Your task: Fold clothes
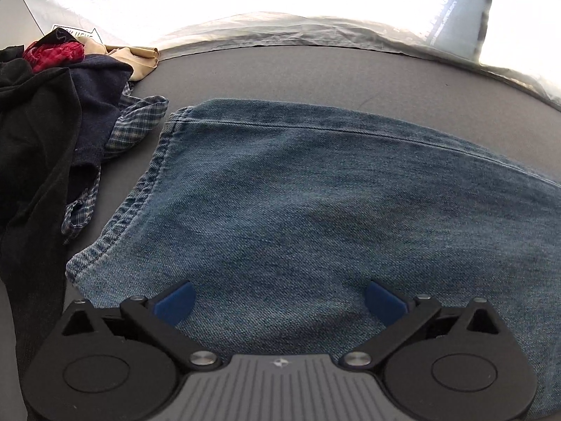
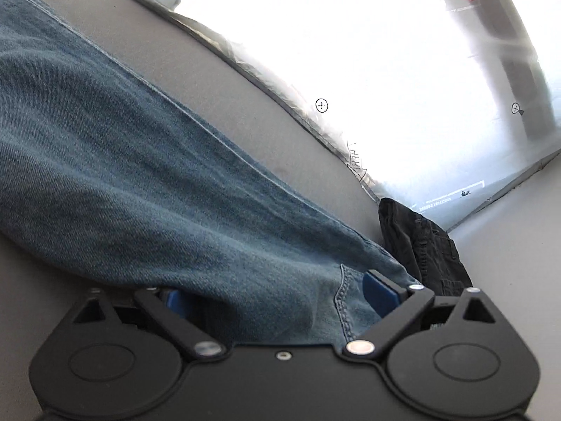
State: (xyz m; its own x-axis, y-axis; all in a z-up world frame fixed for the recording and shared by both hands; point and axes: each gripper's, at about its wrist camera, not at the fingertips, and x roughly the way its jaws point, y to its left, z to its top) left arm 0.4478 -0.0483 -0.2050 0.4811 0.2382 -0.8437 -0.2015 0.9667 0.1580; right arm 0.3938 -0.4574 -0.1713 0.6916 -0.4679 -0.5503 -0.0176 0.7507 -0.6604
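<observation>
Faded blue denim jeans (image 1: 315, 203) lie flat on my dark grey matte table (image 1: 315, 73), twill weave and doubled seams plain. My left gripper (image 1: 280, 301) hovers spread wide above the cloth. My right gripper (image 2: 280, 301) is also spread, denim bunched between its blue pads (image 2: 377, 294); contact seems likely, unclear. A heap of black, navy and checked garments (image 1: 70, 133) sits left.
</observation>
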